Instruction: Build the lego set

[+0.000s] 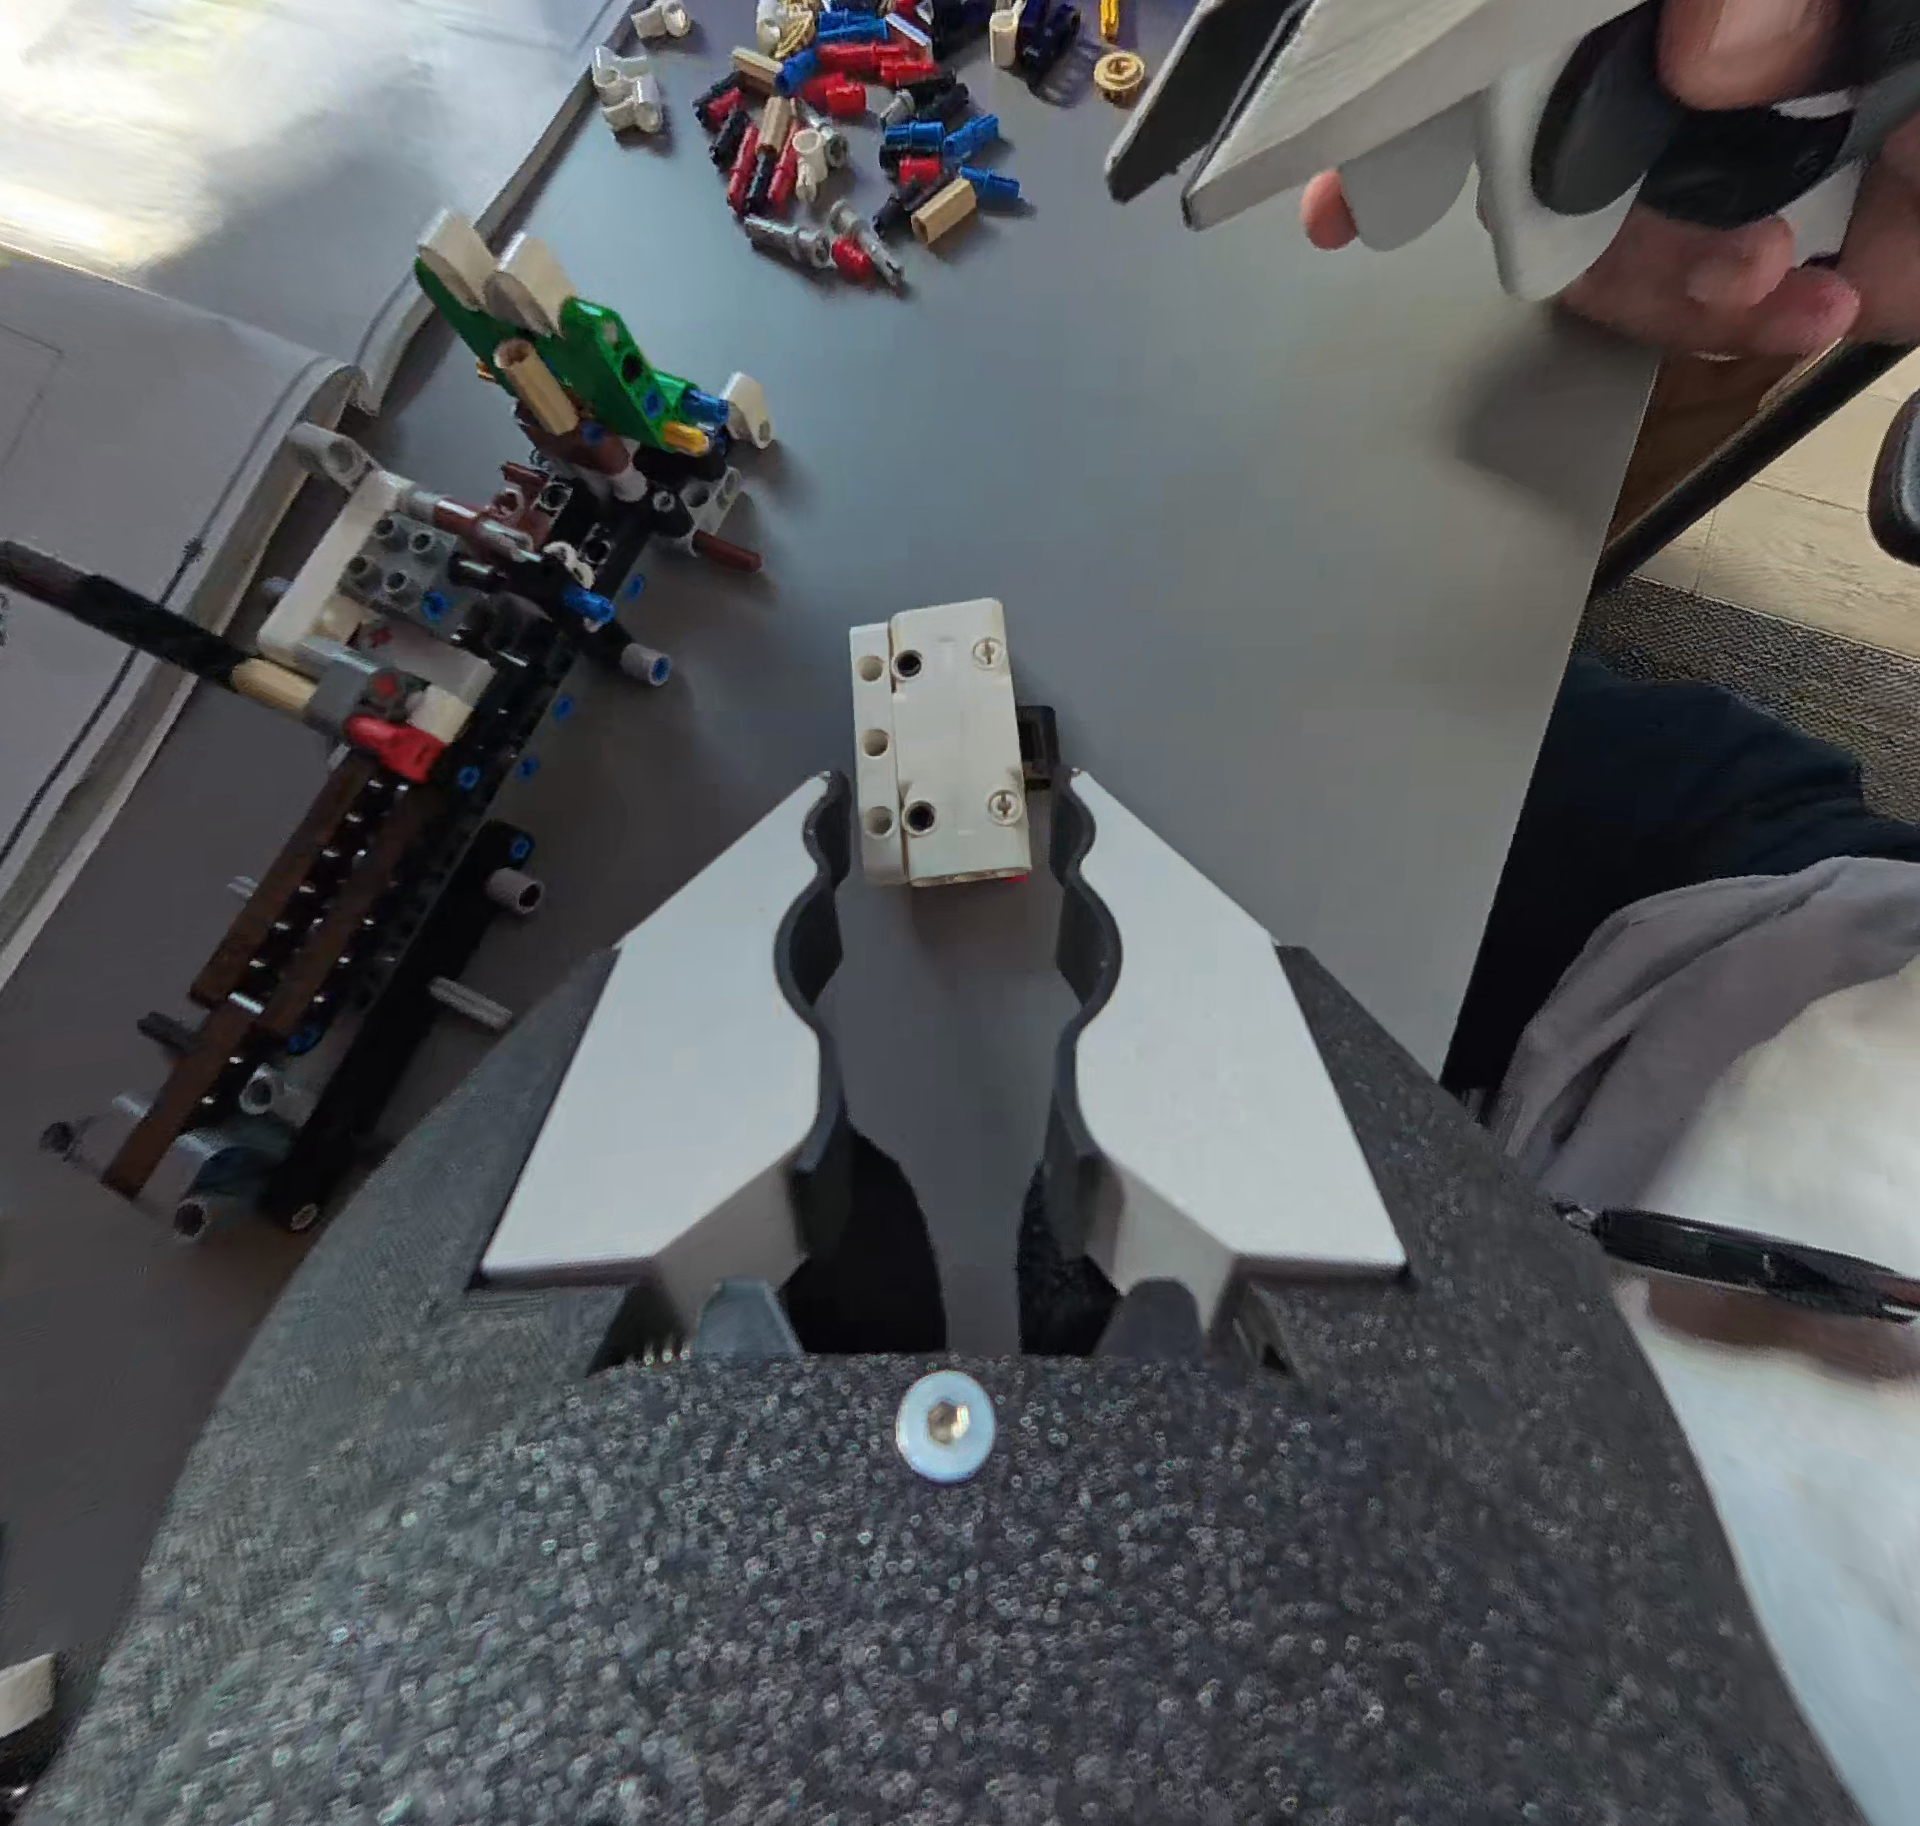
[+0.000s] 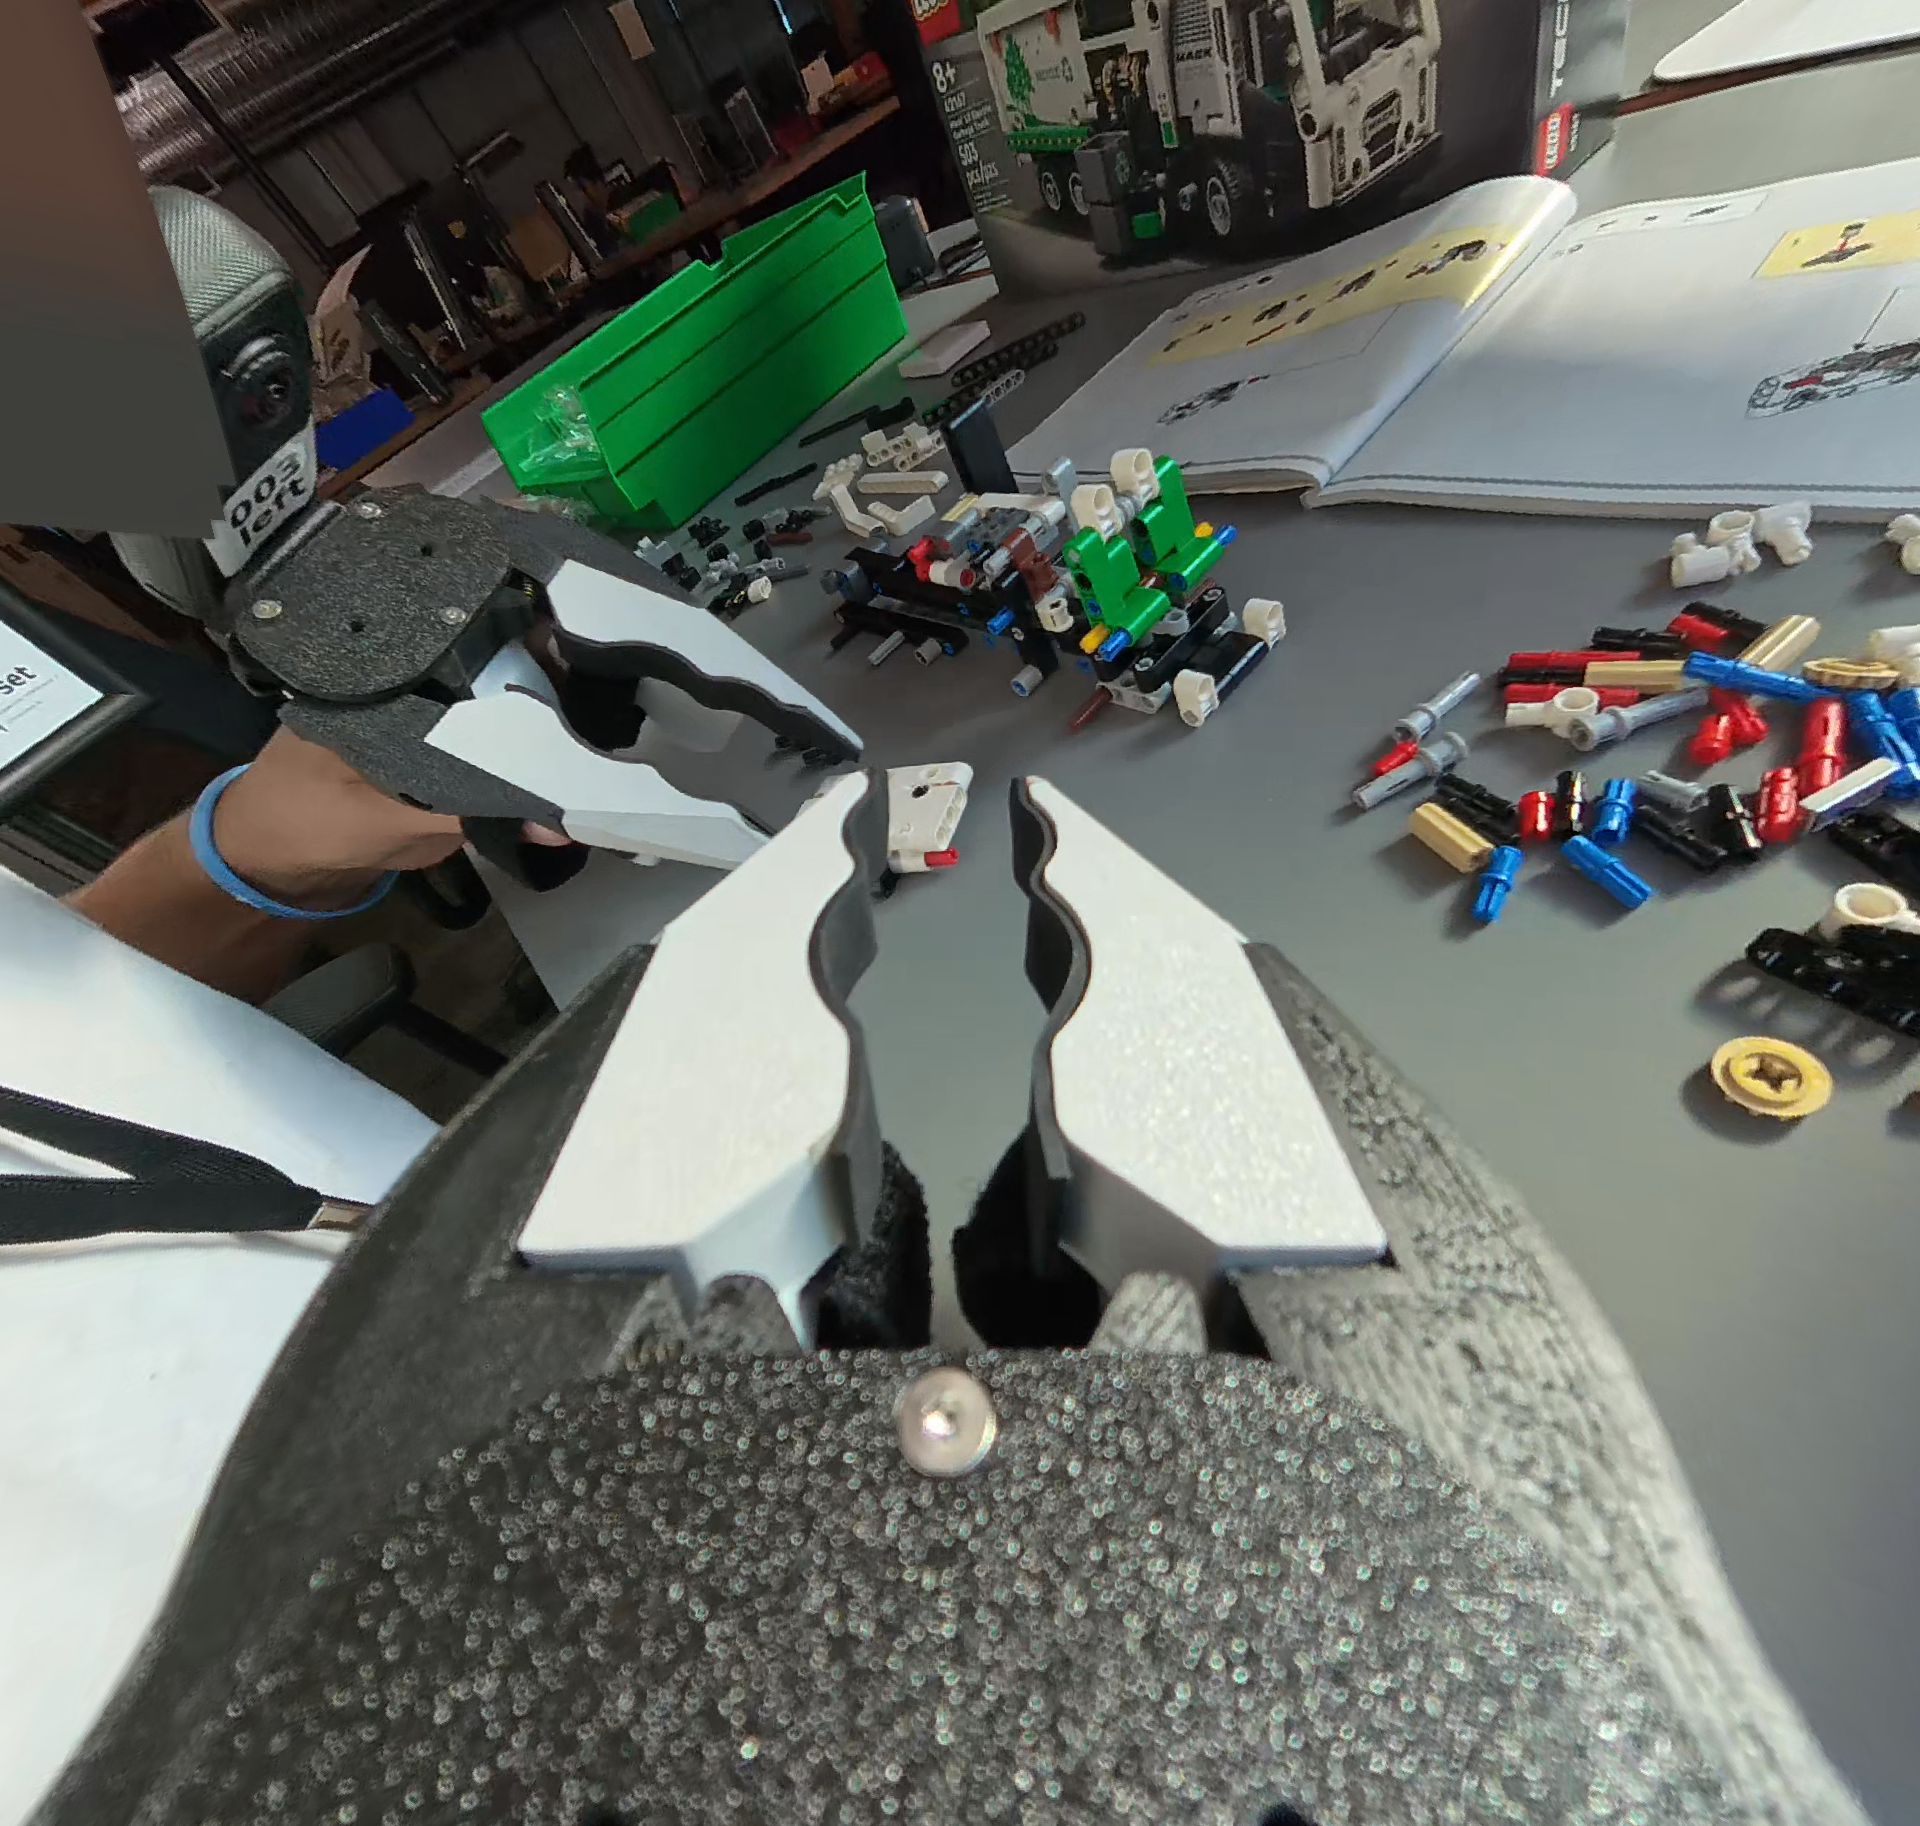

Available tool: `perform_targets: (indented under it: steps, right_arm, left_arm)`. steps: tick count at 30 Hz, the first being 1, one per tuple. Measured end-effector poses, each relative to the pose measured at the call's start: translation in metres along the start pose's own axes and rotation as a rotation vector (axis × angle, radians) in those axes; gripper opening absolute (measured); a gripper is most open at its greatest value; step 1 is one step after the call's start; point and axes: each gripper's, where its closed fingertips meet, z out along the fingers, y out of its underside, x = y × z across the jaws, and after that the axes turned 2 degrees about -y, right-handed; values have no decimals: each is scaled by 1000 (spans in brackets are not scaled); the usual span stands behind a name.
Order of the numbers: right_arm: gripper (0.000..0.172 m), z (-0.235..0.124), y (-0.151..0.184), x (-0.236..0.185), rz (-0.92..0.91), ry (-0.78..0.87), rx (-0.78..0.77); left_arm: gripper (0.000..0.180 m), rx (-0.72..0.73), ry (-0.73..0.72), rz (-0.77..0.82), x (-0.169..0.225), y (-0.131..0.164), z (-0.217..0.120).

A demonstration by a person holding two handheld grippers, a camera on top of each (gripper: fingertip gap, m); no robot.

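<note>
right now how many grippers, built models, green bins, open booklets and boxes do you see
grippers (left gripper, right gripper): 2
built model: 1
green bin: 1
open booklet: 1
box: 1
total: 6

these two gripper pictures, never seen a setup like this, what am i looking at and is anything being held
No robot arm here: a person holds a two-finger gripper in each hand, and a camera on each looks forward along its fingers.

The left wrist view shows the left gripper open over a dark grey table. A white building-toy block with holes lies on the table between its fingertips, with gaps on both sides, so it is not gripped.

The right wrist view shows the right gripper, open and empty, aimed at the same block, with the left gripper coming from the left.

Also on the table: a half-built model with green parts, loose small pins and connectors, an open instruction booklet, a green bin and the kit's box.
</note>
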Motion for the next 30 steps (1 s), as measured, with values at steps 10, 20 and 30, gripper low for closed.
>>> perform_targets:
  steps: [10, 20, 30]
  right_arm:
    - [23, -1, 4, -5, 2, -40, -13]
    - [28, 1, 7, -8, -22, -53, -32]
    - [28, 6, 18, -13, -67, -62, -101]
  left_arm:
    - [7, -40, 63, -88, -2, -12, 2]
    - [2, -21, 387, -426, 21, -37, -3]
    - [2, -79, 503, -509, 13, -30, 0]
